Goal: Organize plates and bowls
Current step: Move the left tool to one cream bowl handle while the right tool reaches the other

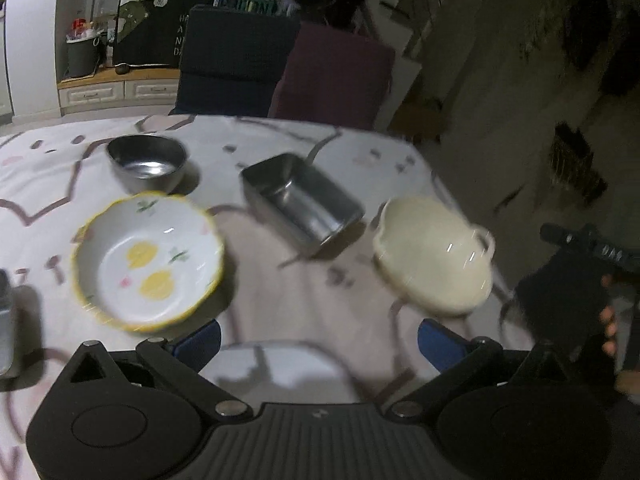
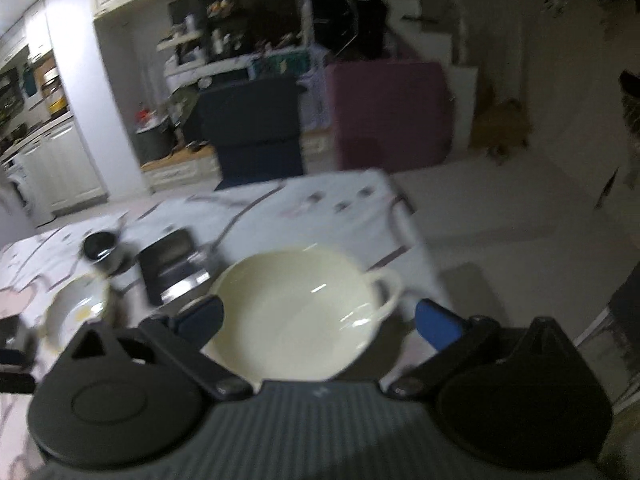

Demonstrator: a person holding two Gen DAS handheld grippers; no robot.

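Both tongs are standing spread wide, pinching nothing. Left tongs (image 1: 319, 340) are hovering over the cloth-covered worktop (image 1: 280, 304), the yellow-rimmed floral bowl (image 1: 148, 262) at ten o'clock. Right tongs (image 2: 319, 322) are hanging above the cream two-handled bowl (image 2: 296, 312), steel tin (image 2: 172, 266) at ten o'clock.

Grey object (image 1: 6, 320) cut off by the left edge, unidentifiable.

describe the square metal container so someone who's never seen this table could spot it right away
On the table with the pale patterned cloth, look near the middle, between the lemon-painted bowl and the cream handled bowl. The steel container sits there: the only straight-sided, rectangular dish, while every neighbour, including the round steel bowl, is round.
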